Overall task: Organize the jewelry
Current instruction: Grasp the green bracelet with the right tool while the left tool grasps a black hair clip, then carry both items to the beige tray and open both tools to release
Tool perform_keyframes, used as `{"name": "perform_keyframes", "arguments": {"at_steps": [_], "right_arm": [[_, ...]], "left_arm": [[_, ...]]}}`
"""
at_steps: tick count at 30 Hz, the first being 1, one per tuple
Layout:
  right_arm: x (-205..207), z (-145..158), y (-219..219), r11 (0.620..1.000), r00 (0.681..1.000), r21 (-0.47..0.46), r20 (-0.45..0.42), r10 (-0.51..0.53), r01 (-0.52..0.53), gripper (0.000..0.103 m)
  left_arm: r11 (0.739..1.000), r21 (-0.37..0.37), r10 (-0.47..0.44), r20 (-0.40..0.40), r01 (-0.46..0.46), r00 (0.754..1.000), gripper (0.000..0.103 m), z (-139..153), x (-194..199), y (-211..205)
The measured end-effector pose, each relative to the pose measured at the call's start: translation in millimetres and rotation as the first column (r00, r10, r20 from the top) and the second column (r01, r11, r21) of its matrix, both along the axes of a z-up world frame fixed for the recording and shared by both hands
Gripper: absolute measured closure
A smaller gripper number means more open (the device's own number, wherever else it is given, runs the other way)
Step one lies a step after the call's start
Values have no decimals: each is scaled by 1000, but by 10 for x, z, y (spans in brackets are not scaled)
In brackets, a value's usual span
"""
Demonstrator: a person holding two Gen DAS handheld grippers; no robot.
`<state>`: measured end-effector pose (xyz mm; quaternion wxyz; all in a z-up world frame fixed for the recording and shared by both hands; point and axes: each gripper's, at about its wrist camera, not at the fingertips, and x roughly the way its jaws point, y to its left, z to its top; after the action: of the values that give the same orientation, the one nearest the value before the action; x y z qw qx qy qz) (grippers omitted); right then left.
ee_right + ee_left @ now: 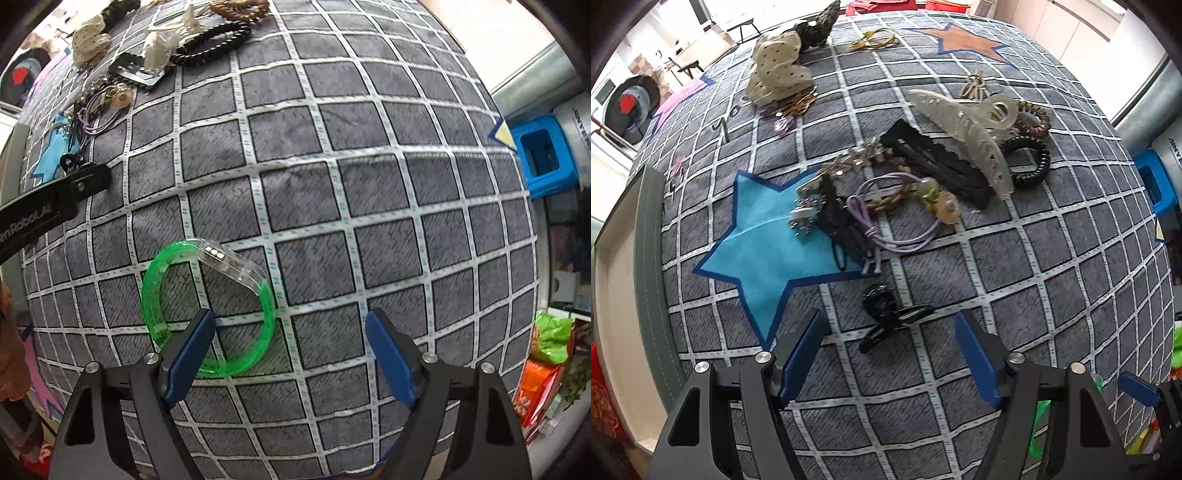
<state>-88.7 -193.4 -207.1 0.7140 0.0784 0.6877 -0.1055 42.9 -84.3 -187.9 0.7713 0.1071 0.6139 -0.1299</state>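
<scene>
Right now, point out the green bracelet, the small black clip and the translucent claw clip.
green bracelet [157, 295]: right wrist view, on its green left arc.
small black clip [886, 314]: left wrist view, on its black middle.
translucent claw clip [975, 136]: left wrist view, on its long frosted body.

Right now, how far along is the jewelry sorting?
Nothing looks sorted yet: the grey tray at the left edge shows bare. In hand: nothing gripped; the left gripper is open around the small black hair clip, the right gripper open over the green bracelet. Left: the clear claw clip, coil ties and bows remain on the cloth.
</scene>
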Motion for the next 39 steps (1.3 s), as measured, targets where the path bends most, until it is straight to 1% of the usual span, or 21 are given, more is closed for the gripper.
{"name": "perform_keyframes", "arguments": {"at_steps": [1,2,3,4,5,6,7,8,9,10,13,16,18,20,24,26,30,33,37,38,39], "right_arm": [[18,16,23,1000,1000,-3,5,5,-5,23],[8,-6,36,1000,1000,-5,9,11,-11,25],[18,5,64,1000,1000,-6,13,25,-25,30],[16,17,73,999,999,-7,16,34,-34,38],[23,51,87,999,999,-7,20,44,-44,44],[61,62,173,999,998,-7,22,51,-50,55],[65,130,161,999,998,0,24,49,-49,67],[66,129,164,999,999,6,27,45,-45,74],[78,112,157,999,999,10,27,41,-42,87],[81,112,147,999,999,12,26,37,-37,95],[71,146,113,1000,1000,24,21,17,-17,96],[84,154,50,999,1000,49,27,-2,0,96],[79,180,-35,998,999,67,40,-3,0,96],[110,244,-16,996,999,84,49,-4,0,96],[238,499,4,995,998,102,70,3,-10,96],[308,639,32,993,996,114,87,17,-27,96],[516,826,240,989,992,130,115,60,-74,96],[689,944,483,981,984,148,139,108,-129,96],[808,1053,858,964,968,161,167,186,-213,96],[697,1117,941,958,964,165,174,204,-232,96],[684,1136,1080,951,956,169,182,229,-260,96]], "left_arm": [[1000,-9,-6,0,6,1000,36,4,-9,-8],[1000,-11,-10,4,10,1000,43,7,-5,-46],[1000,-11,-18,9,18,1000,53,10,-17,-83],[1000,-13,-27,11,27,1000,59,19,-30,-107],[999,-14,-34,11,34,999,65,31,-42,-127],[999,-19,-37,3,37,999,65,36,-46,-146],[999,-33,-36,-2,36,999,65,39,-49,-147],[998,-45,-35,-7,35,999,65,50,-56,-139],[998,-59,-33,-14,32,999,65,64,-61,-123],[997,-76,-31,-21,29,999,65,102,-81,-63],[993,-118,-19,-29,16,999,65,181,-102,-7],[988,-154,3,-33,-8,999,65,322,-173,95],[987,-160,13,-26,-17,1000,65,395,-189,198],[985,-170,29,-18,-32,999,65,464,-185,293],[982,-178,63,7,-61,998,65,578,-161,550],[979,-188,90,20,-85,996,65,681,-192,713],[970,-194,156,48,-144,987,65,851,-247,1068],[961,-192,214,68,-198,974,65,943,-295,1371],[942,-170,306,89,-289,948,65,983,-358,1848],[936,-166,327,90,-309,941,65,979,-375,1955],[930,-160,348,91,-332,933,65,968,-395,2075]]}}
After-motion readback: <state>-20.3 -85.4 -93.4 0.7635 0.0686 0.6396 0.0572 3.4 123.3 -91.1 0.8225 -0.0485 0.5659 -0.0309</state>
